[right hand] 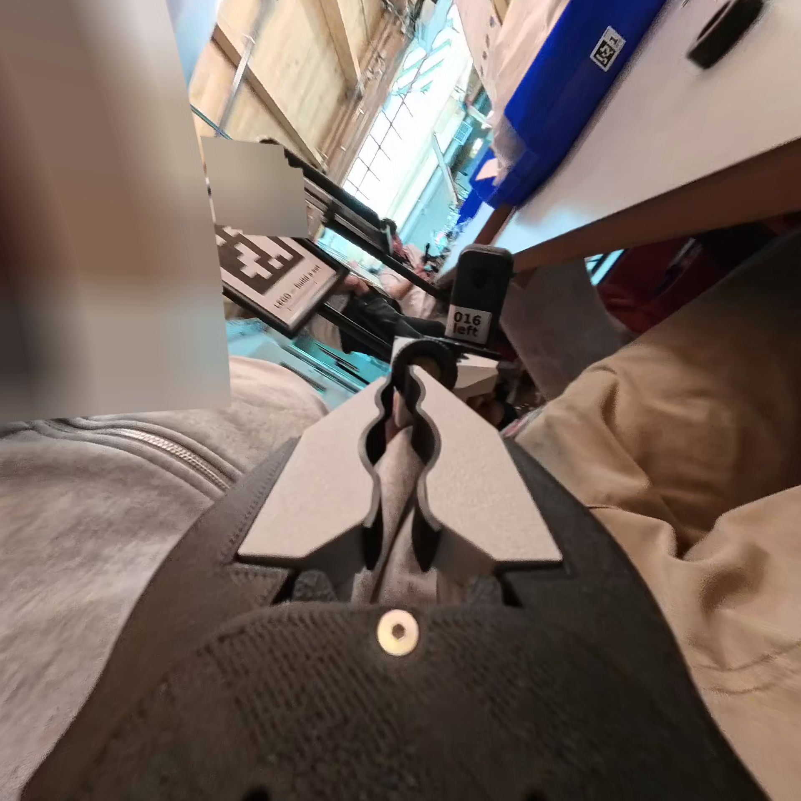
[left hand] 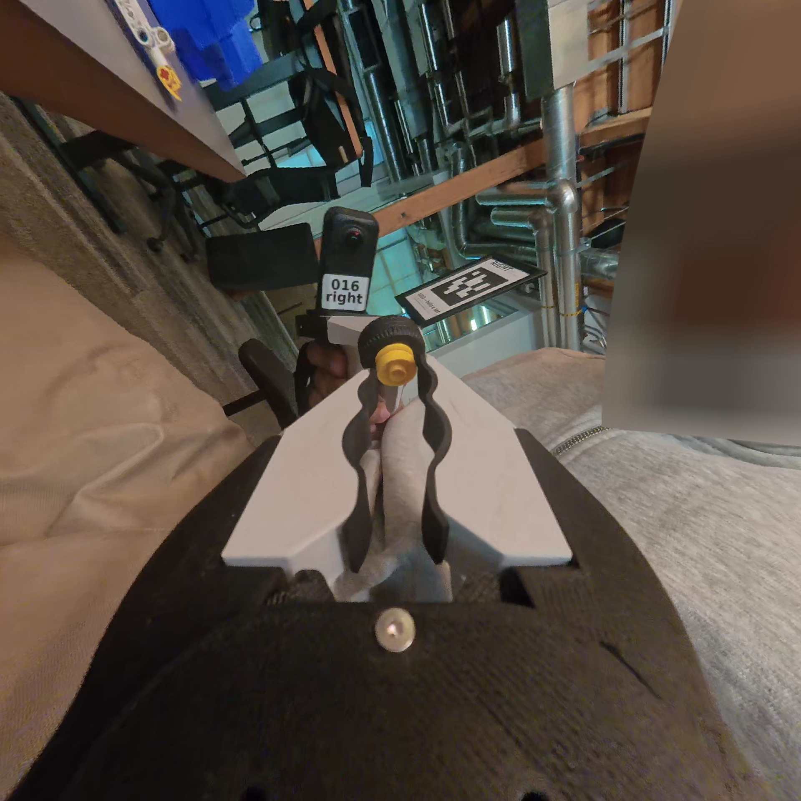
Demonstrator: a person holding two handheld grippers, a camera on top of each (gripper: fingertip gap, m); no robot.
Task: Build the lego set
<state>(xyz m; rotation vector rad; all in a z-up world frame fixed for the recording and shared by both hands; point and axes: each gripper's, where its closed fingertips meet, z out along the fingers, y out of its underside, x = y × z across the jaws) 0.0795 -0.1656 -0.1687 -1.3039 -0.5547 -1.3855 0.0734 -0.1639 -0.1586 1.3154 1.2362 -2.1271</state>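
Both grippers meet tip to tip over a person's lap, below the table edge. My left gripper (left hand: 394,368) is nearly closed, its black wavy pads on a small yellow wheel hub (left hand: 392,364). A black rubber tyre (left hand: 385,336) sits right behind the hub, touching it. In the right wrist view the tyre (right hand: 437,357) shows as a black ring with a yellowish centre. My right gripper (right hand: 405,379) is pinched on the tyre's near rim. The right gripper's camera body (left hand: 349,242) and the left gripper's camera body (right hand: 481,281) face each other.
The table (left hand: 130,112) slants above, with a white beam piece (left hand: 147,39), a yellow-and-red piece (left hand: 169,80) and a blue bin (right hand: 559,99) on it. Beige trousers (right hand: 672,433) and a grey zip top (left hand: 693,542) flank the grippers. Marker boards (left hand: 470,286) and office chairs (left hand: 260,260) stand behind. The grippers are tip to tip, or close to it.
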